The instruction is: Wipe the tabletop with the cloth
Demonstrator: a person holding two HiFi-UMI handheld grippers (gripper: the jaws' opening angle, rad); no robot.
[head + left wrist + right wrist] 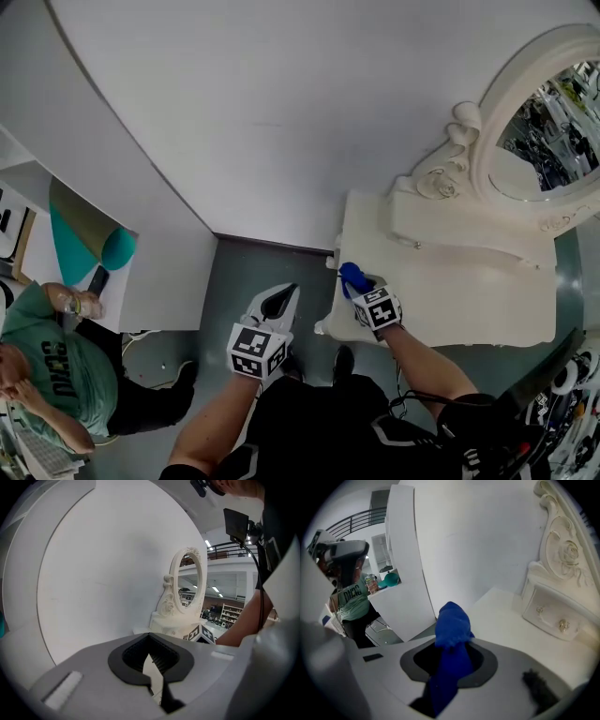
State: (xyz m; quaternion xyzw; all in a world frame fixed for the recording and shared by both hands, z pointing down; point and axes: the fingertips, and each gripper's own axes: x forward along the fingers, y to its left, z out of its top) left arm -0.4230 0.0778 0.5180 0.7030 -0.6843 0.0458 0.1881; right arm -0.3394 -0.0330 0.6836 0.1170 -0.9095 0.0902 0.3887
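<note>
Your right gripper (360, 289) is clenched on the blue cloth (451, 630), which is bunched between the jaws and pokes out past their tips. The gripper is at the near left corner of the white tabletop (469, 291), with the cloth's bunched end right at the surface; whether it actually touches cannot be told. Ahead of this gripper and to its right, a small drawer unit (555, 613) stands on the tabletop under the oval mirror (548, 131). Your left gripper (281, 302) is off the table, just left of the right one and above the grey floor (253, 267). Its jaws are drawn together with nothing between them. A person in a green shirt (56, 361) is well off to its left.
</note>
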